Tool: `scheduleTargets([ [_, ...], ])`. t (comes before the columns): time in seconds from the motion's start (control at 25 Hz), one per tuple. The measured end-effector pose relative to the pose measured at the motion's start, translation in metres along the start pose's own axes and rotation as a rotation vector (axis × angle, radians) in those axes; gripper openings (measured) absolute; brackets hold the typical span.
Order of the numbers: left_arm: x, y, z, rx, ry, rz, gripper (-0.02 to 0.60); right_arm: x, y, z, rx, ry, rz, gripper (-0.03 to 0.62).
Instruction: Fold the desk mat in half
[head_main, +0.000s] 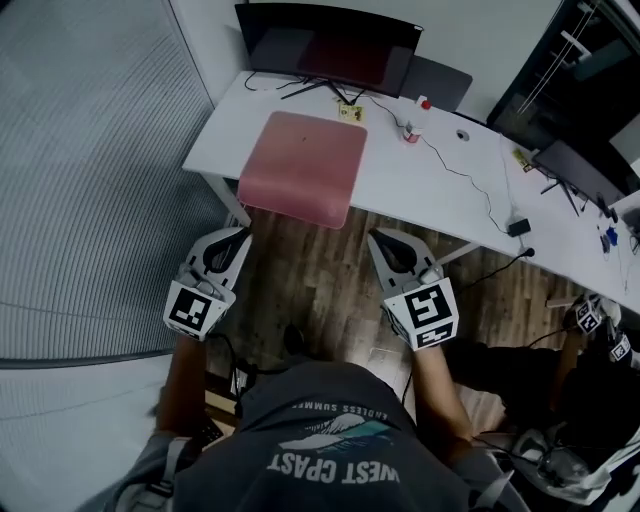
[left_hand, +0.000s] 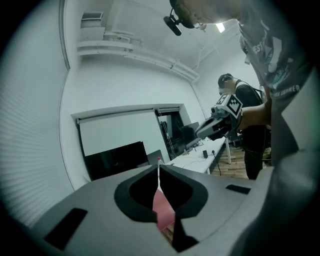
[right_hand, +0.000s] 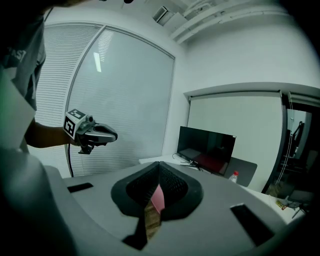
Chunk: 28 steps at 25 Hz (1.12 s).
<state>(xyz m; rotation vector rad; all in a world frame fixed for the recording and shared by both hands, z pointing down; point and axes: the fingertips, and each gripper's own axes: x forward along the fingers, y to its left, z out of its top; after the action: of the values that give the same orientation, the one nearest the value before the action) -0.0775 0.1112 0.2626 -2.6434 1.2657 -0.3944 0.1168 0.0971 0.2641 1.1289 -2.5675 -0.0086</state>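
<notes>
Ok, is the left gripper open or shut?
Shut. The left gripper has its jaws touching at the tips in its own view, with nothing held between them.

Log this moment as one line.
left gripper: shut, empty | right gripper: shut, empty | desk mat: on desk, untouched, both grippers short of it

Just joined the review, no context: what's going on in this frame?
A person stands facing a white desk with a claw in each hand. The left claw and right claw are both shut and empty, held over the floor short of the desk. The pink desk mat lies in front of the monitor, its near edge drooping over the desk's edge. Neither claw touches it.
</notes>
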Motion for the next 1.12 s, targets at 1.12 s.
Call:
scheduleTargets([
  [1.12, 0.035, 0.124, -0.079, 0.087, 0.012, -0.111, 0.025, 0.128, 0.008, 0.017, -0.095, 0.053, -0.060, 0.026],
])
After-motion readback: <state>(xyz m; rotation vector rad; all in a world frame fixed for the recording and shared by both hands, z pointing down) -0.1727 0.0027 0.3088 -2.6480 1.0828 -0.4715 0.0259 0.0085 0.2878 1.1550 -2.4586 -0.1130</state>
